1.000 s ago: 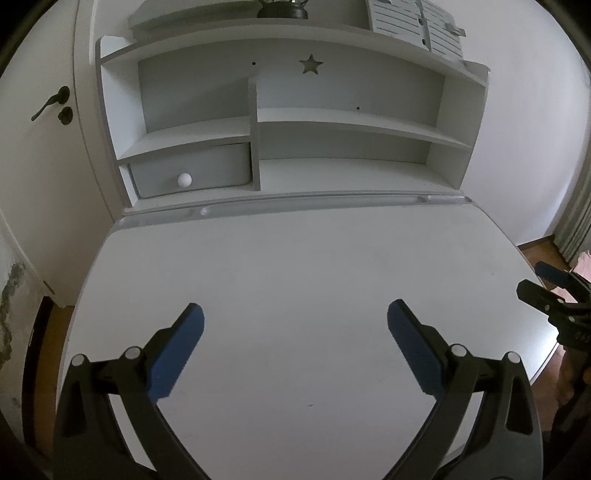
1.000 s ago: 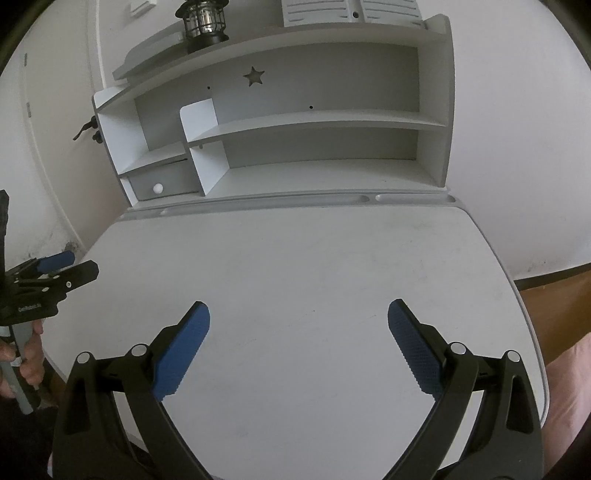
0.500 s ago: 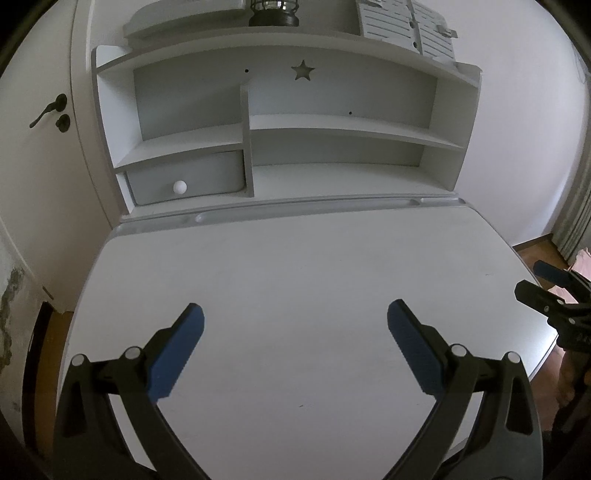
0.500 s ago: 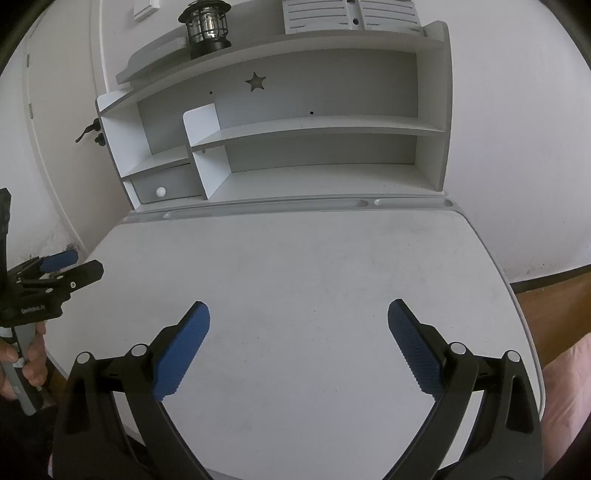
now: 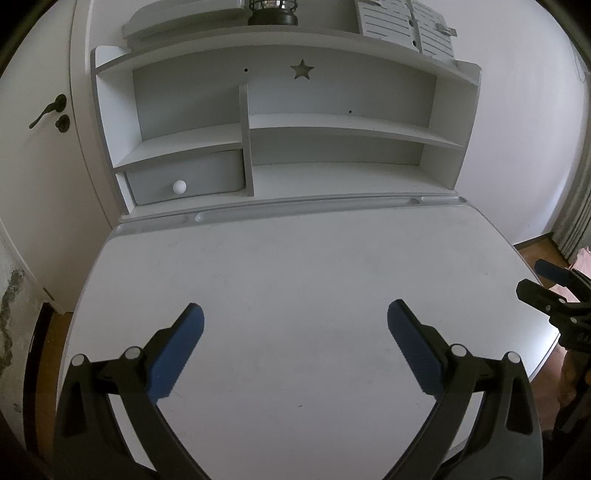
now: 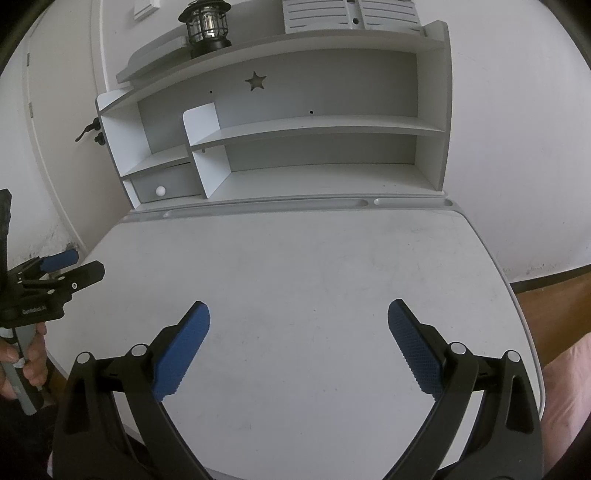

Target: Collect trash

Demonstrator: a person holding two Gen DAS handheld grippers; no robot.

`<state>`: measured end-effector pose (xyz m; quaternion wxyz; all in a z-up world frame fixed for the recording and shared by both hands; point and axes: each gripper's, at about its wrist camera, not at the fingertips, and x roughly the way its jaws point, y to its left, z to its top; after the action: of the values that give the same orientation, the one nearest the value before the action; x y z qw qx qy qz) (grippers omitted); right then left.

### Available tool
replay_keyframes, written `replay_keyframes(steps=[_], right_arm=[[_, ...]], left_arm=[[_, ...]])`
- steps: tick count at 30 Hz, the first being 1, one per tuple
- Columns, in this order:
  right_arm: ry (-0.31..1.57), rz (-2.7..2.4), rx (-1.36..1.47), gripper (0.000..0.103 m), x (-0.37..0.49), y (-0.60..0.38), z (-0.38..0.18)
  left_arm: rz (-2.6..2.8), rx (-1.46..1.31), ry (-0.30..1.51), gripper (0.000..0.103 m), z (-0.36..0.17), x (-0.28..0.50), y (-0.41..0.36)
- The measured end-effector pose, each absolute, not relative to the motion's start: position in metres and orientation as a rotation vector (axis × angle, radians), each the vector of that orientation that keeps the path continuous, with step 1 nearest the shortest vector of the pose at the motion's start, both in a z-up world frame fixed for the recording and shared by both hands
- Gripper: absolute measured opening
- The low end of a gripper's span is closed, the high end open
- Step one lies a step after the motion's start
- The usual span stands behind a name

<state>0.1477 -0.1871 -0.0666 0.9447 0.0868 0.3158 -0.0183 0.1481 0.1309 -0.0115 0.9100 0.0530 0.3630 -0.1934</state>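
A desk (image 5: 295, 266) fills the foreground. Behind it stands a shelf unit (image 5: 280, 140), with a drawer (image 5: 184, 181) at lower left and a lantern (image 6: 207, 24) on top.

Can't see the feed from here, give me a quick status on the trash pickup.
Left gripper open, empty, over the desk. Right gripper open, empty, alongside. No trash visible on desk or shelves. Nothing in the way.

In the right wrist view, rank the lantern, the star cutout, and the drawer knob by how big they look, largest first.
As they look in the right wrist view:
1. lantern, clearly the largest
2. star cutout
3. drawer knob, the smallest

All three are on the shelf unit at a similar depth, so nearness probably skews the order little.
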Motion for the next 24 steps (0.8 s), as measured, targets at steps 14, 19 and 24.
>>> replay_keyframes(steps=[14,19,24], right_arm=[[0.645,-0.035,0.178,0.094,0.1470,-0.1893,-0.0666],[0.646,-0.033,0.177,0.094,0.1472,-0.1893,-0.0669],[0.644,-0.035,0.178,0.094,0.1475,-0.1882,-0.0668]], left_arm=[[-0.400,0.116,0.759,0.096,-0.0166,0.1500,0.1312],[-0.400,0.119,0.765,0.096,-0.0178,0.1511,0.1307],[-0.399,0.121,0.769,0.096,-0.0186,0.1517,0.1299]])
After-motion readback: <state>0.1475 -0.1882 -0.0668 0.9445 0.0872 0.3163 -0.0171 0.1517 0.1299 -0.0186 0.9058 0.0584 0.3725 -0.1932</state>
